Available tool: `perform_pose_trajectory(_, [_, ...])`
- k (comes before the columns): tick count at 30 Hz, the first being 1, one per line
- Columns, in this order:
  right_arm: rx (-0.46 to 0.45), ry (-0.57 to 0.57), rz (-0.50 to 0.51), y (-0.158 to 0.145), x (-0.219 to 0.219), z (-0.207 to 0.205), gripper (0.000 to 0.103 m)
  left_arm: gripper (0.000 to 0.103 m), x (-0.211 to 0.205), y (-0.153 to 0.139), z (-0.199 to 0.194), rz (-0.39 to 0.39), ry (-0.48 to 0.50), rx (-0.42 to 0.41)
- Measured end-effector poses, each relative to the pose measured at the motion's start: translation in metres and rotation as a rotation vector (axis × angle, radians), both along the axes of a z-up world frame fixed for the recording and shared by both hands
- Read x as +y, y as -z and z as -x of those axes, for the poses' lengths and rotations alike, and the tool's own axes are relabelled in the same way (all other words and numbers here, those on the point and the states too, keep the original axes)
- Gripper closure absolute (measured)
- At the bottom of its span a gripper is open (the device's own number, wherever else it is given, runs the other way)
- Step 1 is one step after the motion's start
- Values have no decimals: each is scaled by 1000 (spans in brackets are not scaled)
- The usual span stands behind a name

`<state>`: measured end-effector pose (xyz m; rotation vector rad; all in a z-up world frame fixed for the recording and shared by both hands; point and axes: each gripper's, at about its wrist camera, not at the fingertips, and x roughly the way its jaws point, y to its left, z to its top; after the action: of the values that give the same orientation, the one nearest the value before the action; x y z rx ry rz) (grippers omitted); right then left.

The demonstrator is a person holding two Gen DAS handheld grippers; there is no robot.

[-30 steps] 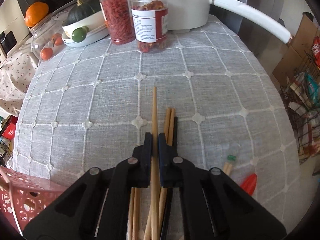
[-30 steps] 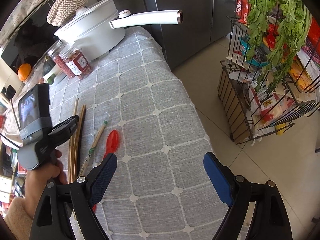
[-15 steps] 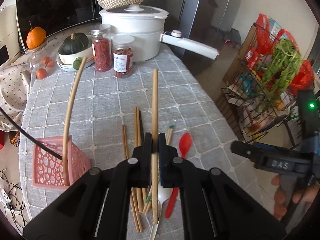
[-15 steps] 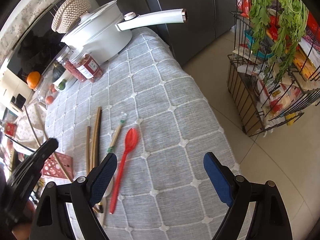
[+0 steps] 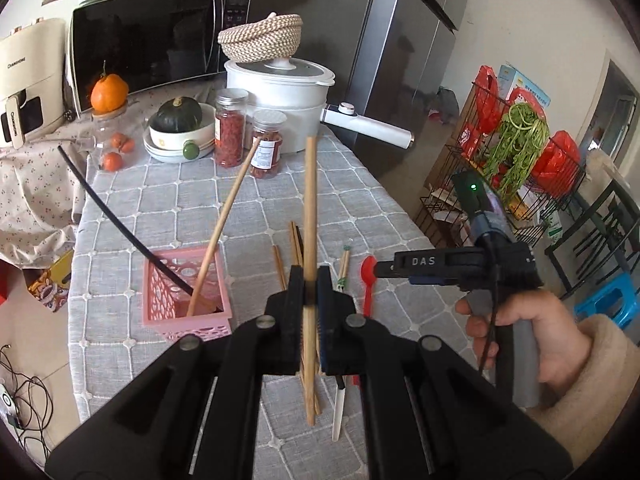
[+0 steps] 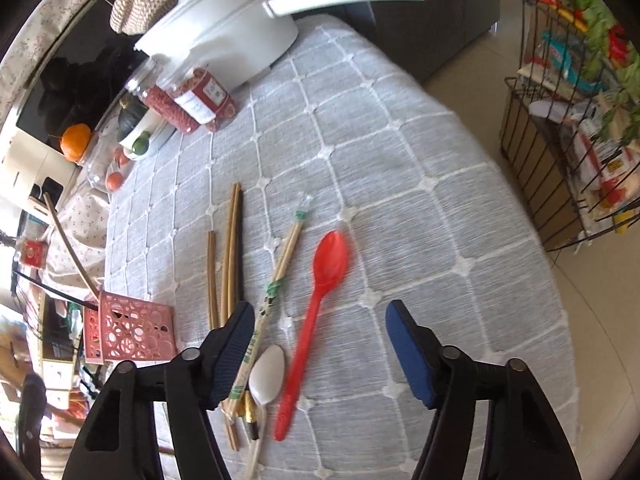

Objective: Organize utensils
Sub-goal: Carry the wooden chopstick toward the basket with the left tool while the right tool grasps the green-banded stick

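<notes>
My left gripper (image 5: pixel 309 280) is shut on a wooden chopstick (image 5: pixel 309 200) and holds it high above the table. A pink basket (image 5: pixel 160 312) on the left holds one wooden chopstick (image 5: pixel 224 224) and a black one (image 5: pixel 120 224). My right gripper (image 6: pixel 320 332) is open and empty above a red spoon (image 6: pixel 320 296), a white spoon (image 6: pixel 267 372), wrapped chopsticks (image 6: pixel 276 276) and several loose brown chopsticks (image 6: pixel 230 256). The basket also shows in the right wrist view (image 6: pixel 128 332).
A white pot (image 5: pixel 280 88) with a long handle, two jars (image 5: pixel 248 136), a bowl with a squash (image 5: pixel 180 128) and a microwave (image 5: pixel 152 40) stand at the back. A wire rack (image 5: pixel 512 184) stands on the floor right of the table.
My left gripper has risen and pulled back with the chopstick. My right gripper has moved down and left, over the spoons.
</notes>
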<state>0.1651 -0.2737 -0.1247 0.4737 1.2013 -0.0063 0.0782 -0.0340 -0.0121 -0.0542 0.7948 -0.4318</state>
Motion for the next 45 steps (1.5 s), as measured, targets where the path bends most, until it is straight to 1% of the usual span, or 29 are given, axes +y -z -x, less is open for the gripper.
perform_pose_trajectory(2, [10,-3,-11,6,8,-8,55,96,8,-1,2,10,3,2])
perform_pose_trajectory(6, [34,0,-19,17,23,-23,65,96,21,-5,7,18,5,-14])
perform_pose_trajectory(8, [47,-7,-33,21,31,-30,71,96,25,-7,10,9,3,-32])
perform_pose_trajectory(9, [52,-9,-31,23,35,-33,72,96,27,-7,11,3,4,-36])
perform_pose_trajectory(11, [62,-9,-7,28,42,-39,76,96,34,-6,12,-3,0,-36])
perform_pose_trajectory(15, [99,10,86,41,50,-47,79,96,48,-4,12,0,-19,-21])
perform_pose_trajectory(18, [82,-6,157,41,60,-50,84,96,58,-3,14,-1,-31,-21])
perform_pose_trajectory(19, [78,-12,169,41,62,-50,90,96,61,-3,14,-1,-35,-21])
perform_pose_trajectory(20, [76,-11,171,41,63,-49,94,96,64,-4,14,1,-41,-22])
perform_pose_trajectory(21, [76,-5,168,41,63,-49,94,96,68,-5,14,6,-49,-24])
perform_pose_trajectory(24, [67,12,111,37,58,-45,97,96,78,-11,14,33,-77,-45])
perform_pose_trajectory(26, [40,25,77,29,54,-40,98,96,85,-18,14,58,-98,-75])
perform_pose_trajectory(29, [-21,34,50,9,49,-33,98,96,94,-29,15,95,-135,-137])
perform_pose_trajectory(34, [-126,32,-4,-24,41,-15,98,96,108,-45,17,168,-225,-267])
perform_pose_trajectory(36, [-169,24,-15,-37,40,-5,98,96,112,-48,15,198,-265,-313])
perform_pose_trajectory(39, [-211,10,-29,-51,43,-1,98,96,117,-48,10,232,-323,-366])
perform_pose_trajectory(42, [-245,-3,-34,-60,45,7,98,96,113,-43,0,234,-351,-388])
perform_pose_trajectory(45, [-275,-11,-25,-68,49,12,98,96,104,-33,-10,198,-358,-390])
